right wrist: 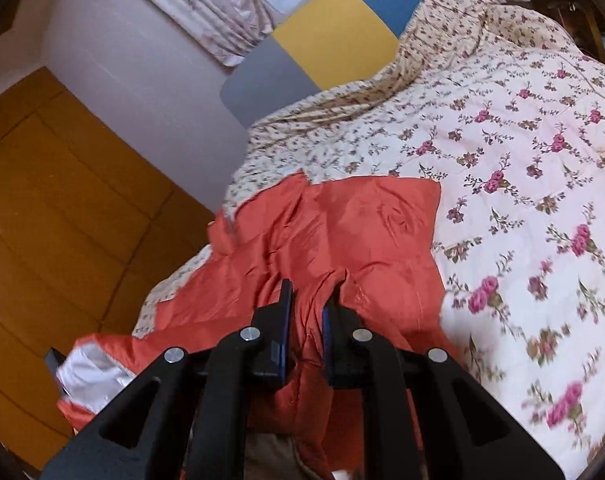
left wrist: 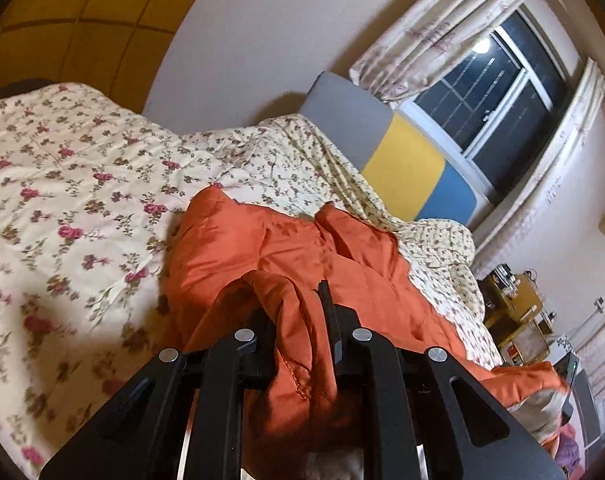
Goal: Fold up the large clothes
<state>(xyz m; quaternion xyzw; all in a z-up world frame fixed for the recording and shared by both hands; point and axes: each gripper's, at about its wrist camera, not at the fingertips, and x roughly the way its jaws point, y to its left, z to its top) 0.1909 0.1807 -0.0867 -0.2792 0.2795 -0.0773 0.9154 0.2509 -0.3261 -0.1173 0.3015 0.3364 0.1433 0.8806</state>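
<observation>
An orange quilted garment (left wrist: 262,248) lies rumpled on a bed with a floral cover (left wrist: 62,184). My left gripper (left wrist: 298,300) is shut on a bunched fold of the orange cloth, which spills over its fingers and hides the left fingertip. In the right wrist view the same orange garment (right wrist: 342,224) spreads over the floral cover (right wrist: 522,160). The right gripper (right wrist: 308,300) is shut on a ridge of that cloth pinched between its blue pads. A white lining (right wrist: 90,372) shows at the garment's lower left edge.
A headboard (left wrist: 402,164) in grey, yellow and blue stands at the bed's far end under a curtained window (left wrist: 502,88). Wooden wardrobe panels (right wrist: 62,220) run beside the bed. A cluttered shelf (left wrist: 518,312) stands at the right.
</observation>
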